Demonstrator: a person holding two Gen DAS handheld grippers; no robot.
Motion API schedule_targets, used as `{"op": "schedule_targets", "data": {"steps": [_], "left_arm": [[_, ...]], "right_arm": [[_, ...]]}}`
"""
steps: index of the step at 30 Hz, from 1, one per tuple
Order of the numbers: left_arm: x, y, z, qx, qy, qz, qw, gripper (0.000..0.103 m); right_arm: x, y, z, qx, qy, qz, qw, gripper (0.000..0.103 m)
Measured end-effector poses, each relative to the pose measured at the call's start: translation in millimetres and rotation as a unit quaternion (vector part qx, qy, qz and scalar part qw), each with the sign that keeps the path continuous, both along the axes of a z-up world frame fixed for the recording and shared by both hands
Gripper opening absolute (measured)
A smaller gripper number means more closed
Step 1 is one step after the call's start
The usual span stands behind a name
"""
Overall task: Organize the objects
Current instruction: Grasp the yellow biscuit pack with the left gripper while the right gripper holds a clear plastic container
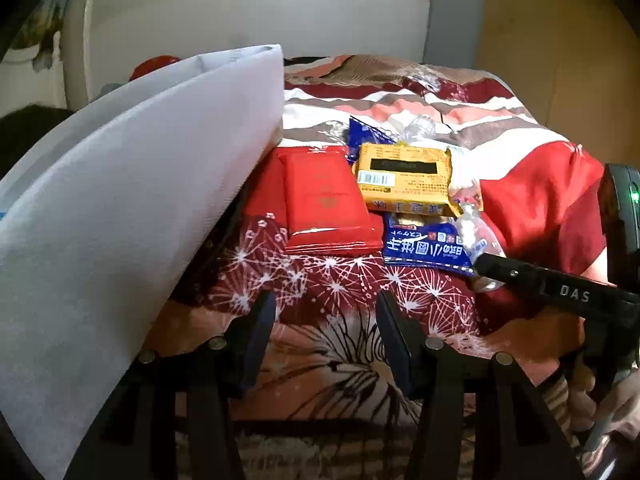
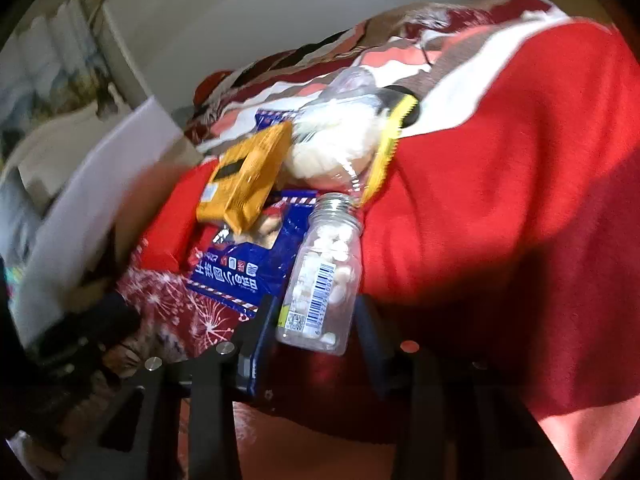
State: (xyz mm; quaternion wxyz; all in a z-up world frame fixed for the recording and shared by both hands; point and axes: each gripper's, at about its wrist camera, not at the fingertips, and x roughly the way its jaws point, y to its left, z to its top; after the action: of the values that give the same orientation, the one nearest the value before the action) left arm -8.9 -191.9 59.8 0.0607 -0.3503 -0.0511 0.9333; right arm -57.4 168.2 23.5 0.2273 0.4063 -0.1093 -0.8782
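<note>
My right claw stands wide astride the bottle, fingers not yet touching it; the bottle lies on the bed. Left claw is wide, empty, bin to its left. Judged step: grasping. Next: close squarely, lift clear.

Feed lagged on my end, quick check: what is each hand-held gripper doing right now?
Left hand-held gripper: open, empty, above the bedspread.
Right hand-held gripper: open around the clear bottle, not yet clamped.
</note>
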Motion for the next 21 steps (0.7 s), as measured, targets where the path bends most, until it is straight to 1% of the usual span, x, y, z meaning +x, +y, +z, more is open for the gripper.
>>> {"op": "schedule_targets", "data": {"steps": [1, 2, 3, 5, 6, 8, 9, 10, 11, 12, 14, 15, 16, 18, 20, 21], "left_arm": [[4.2, -16.3, 5.9, 0.001, 0.000, 0.011, 0.9999, 0.052], [30.5, -20.4, 7.7, 0.001, 0.006, 0.017, 0.9998, 0.052], [28.1, -6.7, 10.8, -0.001, 0.009, 0.022, 0.9997, 0.053], [30.8, -10.0, 22.4, 0.011, 0.020, 0.029, 0.9993, 0.057], [27.6, 8.9, 19.9, 0.014, 0.027, 0.029, 0.9991, 0.059], [27.6, 28.2, 31.0, 0.024, 0.043, 0.016, 0.9987, 0.062], [12.7, 53.3, 24.9, 0.021, 0.046, 0.005, 0.9987, 0.063], [3.3, 70.7, 25.4, 0.016, 0.049, -0.005, 0.9987, 0.063], [-15.5, 98.3, 27.0, 0.008, 0.049, -0.010, 0.9987, 0.063], [-14.2, 104.4, 28.3, 0.001, 0.049, -0.019, 0.9986, 0.063], [-31.3, 130.0, 28.8, -0.009, 0.048, -0.030, 0.9983, 0.063], [-42.9, 149.3, 28.8, -0.009, 0.049, -0.029, 0.9983, 0.063], [-43.7, 161.3, 32.4, -0.002, 0.047, -0.026, 0.9985, 0.063], [-56.2, 173.0, 41.5, 0.008, 0.039, -0.028, 0.9988, 0.063], [-64.0, 187.8, 44.9, -0.001, 0.030, -0.016, 0.9994, 0.063], [-62.6, 204.0, 47.9, -0.007, 0.023, -0.002, 0.9997, 0.063]], "right_arm": [[0.9, 2.7, 1.5, -0.004, -0.004, 0.000, 1.000, 0.037], [3.1, 5.3, 3.5, -0.007, -0.006, 0.001, 1.000, 0.037], [6.6, 8.1, 6.5, -0.013, -0.008, 0.003, 1.000, 0.036], [15.2, 14.8, 14.6, -0.030, -0.010, 0.010, 0.999, 0.036], [20.0, 19.8, 19.0, -0.040, -0.010, 0.011, 0.999, 0.035], [31.1, 32.1, 27.1, -0.057, -0.009, 0.013, 0.998, 0.034], [35.9, 36.4, 30.1, -0.061, -0.010, 0.012, 0.998, 0.034], [40.1, 42.2, 33.5, -0.067, -0.010, 0.007, 0.998, 0.034], [43.5, 48.5, 37.2, -0.075, -0.010, -0.001, 0.997, 0.034], [45.1, 55.6, 42.4, -0.090, -0.010, -0.007, 0.996, 0.034], [43.7, 67.5, 56.0, -0.111, -0.004, -0.018, 0.994, 0.034], [43.5, 72.1, 64.5, -0.116, 0.007, -0.023, 0.993, 0.034], [44.5, 74.6, 71.2, -0.114, 0.017, -0.026, 0.993, 0.034], [47.2, 78.5, 85.4, -0.105, 0.041, -0.035, 0.993, 0.034], [48.8, 79.6, 95.0, -0.101, 0.056, -0.038, 0.993, 0.034], [49.8, 81.5, 99.2, -0.102, 0.062, -0.038, 0.992, 0.034]]}}
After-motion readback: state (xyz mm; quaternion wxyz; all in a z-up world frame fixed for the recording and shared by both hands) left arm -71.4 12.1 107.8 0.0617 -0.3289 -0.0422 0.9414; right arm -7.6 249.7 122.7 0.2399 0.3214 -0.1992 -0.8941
